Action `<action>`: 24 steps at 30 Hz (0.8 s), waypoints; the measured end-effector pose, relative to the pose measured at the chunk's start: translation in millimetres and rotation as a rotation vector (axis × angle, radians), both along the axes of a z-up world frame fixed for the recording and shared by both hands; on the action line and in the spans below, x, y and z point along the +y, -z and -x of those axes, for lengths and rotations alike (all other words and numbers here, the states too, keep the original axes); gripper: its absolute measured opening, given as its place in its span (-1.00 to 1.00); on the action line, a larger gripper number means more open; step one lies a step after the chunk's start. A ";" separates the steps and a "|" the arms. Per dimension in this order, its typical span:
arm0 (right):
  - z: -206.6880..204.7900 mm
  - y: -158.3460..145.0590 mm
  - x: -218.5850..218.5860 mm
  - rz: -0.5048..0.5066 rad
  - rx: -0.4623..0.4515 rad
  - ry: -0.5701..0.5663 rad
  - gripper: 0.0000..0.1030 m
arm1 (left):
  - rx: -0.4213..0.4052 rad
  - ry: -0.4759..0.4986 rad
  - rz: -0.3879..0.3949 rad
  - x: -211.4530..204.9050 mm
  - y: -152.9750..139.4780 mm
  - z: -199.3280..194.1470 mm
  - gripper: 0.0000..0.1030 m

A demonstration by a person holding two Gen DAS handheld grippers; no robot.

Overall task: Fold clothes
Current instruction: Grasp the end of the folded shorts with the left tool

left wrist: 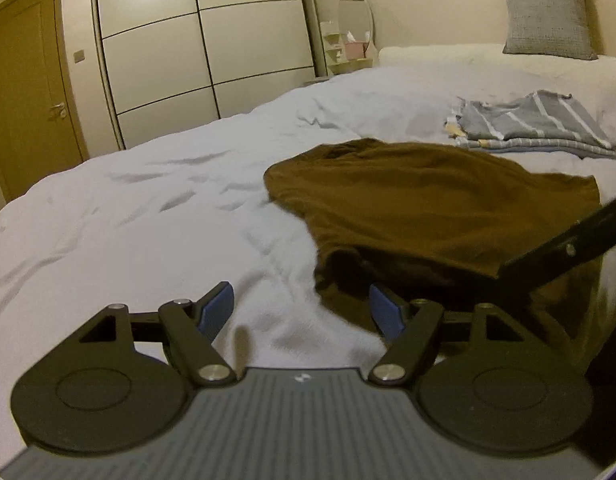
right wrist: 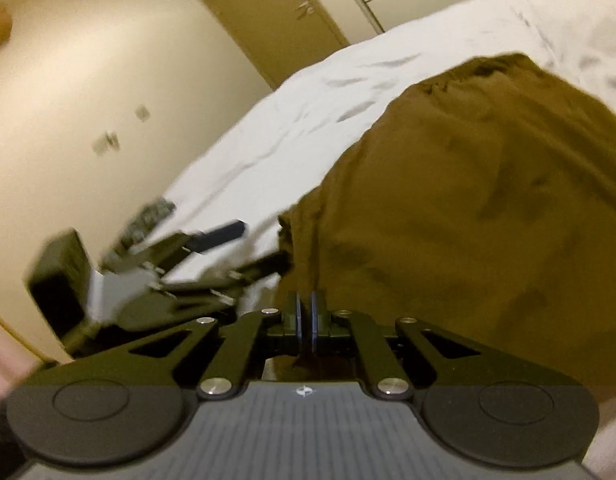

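Observation:
A brown garment (left wrist: 420,204) lies spread on the white bed (left wrist: 148,216); it also fills the right wrist view (right wrist: 468,208). My left gripper (left wrist: 300,312) is open and empty, low over the sheet just left of the garment's near corner. It shows blurred in the right wrist view (right wrist: 252,244). My right gripper (right wrist: 307,316) is shut on the brown garment's near edge and lifts it slightly. Its black arm (left wrist: 568,248) crosses the garment at the right of the left wrist view.
A folded pile of grey striped clothes (left wrist: 536,128) lies on the bed beyond the brown garment. A grey pillow (left wrist: 548,18) stands at the headboard. A wardrobe (left wrist: 196,48) and a wooden door (left wrist: 24,88) are to the left.

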State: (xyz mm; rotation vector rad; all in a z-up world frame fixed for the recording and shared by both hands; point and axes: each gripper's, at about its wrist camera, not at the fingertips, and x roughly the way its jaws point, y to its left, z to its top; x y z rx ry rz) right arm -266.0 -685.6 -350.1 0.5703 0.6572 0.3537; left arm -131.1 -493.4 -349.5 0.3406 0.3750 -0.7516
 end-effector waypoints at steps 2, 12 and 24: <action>1.9 0.1 -2.9 -0.053 0.004 0.004 -0.91 | 0.028 -0.004 0.055 0.5 -1.2 -3.8 0.37; 1.9 -1.4 6.2 0.091 0.011 0.012 -0.79 | 0.111 -0.086 0.169 32.6 -12.1 -7.3 0.37; 13.3 -2.5 30.0 0.321 -0.012 -0.040 -0.76 | 0.391 -0.074 0.263 5.9 -10.4 -16.6 -0.34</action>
